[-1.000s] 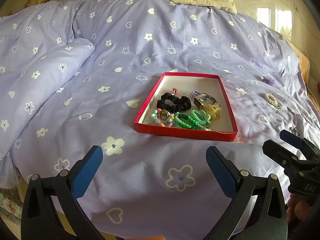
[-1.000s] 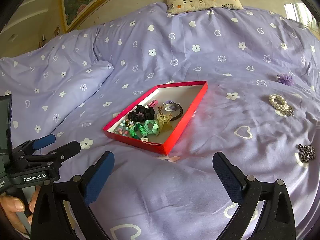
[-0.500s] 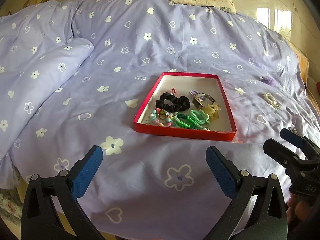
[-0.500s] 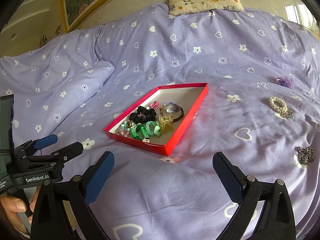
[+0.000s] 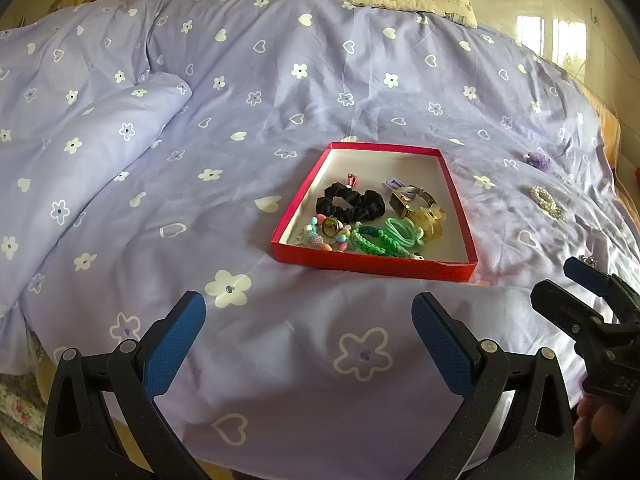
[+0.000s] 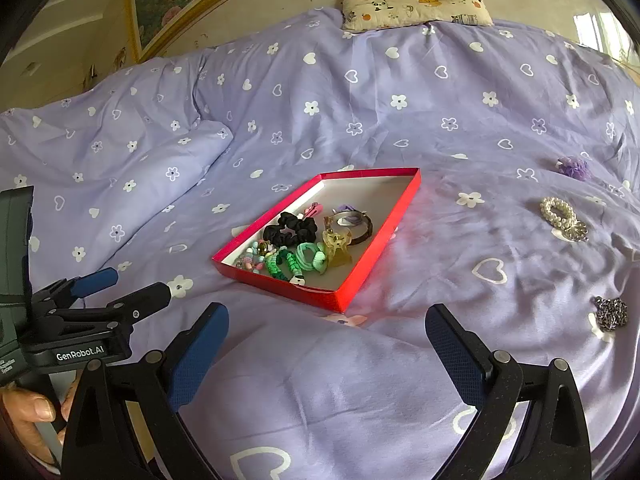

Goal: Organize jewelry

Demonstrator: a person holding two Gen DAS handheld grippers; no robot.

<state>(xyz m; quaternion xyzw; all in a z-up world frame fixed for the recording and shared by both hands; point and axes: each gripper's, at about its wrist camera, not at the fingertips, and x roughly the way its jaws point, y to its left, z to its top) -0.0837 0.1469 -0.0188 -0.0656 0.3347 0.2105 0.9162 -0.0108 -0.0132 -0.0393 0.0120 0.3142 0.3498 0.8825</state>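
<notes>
Left gripper (image 5: 308, 334) and right gripper (image 6: 326, 346) both spread wide, empty, low over the lilac duvet (image 5: 240, 184). Ahead: red tray (image 6: 348, 298) with a black scrunchie (image 5: 350, 204), green bands (image 6: 312, 258), watch (image 5: 410, 200). Right of the tray, loose on the duvet: pearl bracelet (image 6: 560, 216), silver chain (image 6: 610, 314), purple scrunchie (image 6: 574, 168).

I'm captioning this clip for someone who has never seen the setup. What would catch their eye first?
First, the red tray in the middle of the purple bedspread, its near end heaped with jewelry and hair ties, among them a black scrunchie and green braided bands. Next, the pieces lying loose to its right: a pearl bracelet, a silver chain and a purple scrunchie. Both grippers, left and right, hover open and empty at the near edge.
</notes>
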